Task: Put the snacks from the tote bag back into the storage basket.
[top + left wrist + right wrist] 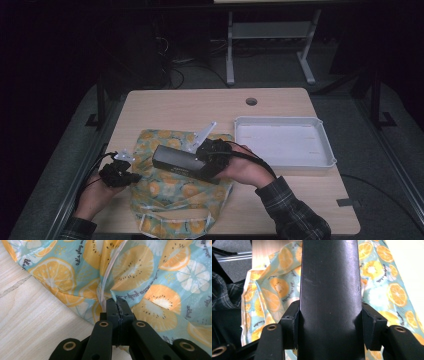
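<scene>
A cloth bag (170, 195) printed with orange and kiwi slices lies flat on the wooden table (190, 107), its handle toward the front edge. My left gripper (131, 176) is at the bag's left edge. In the left gripper view my left gripper (119, 302) is shut on a fold of the bag (140, 277). My right gripper (202, 162) holds a long black box (175, 160) just above the middle of the bag, pointing left. In the right gripper view the black box (329, 277) sits clamped between the jaws of my right gripper (330, 322), with the bag (274, 290) beneath it.
A white rectangular tray (320, 135) stands on the right half of the table, close to my right hand. A round cable hole (251, 101) is near the back edge. Grey table legs (230, 50) and cables lie on the floor behind.
</scene>
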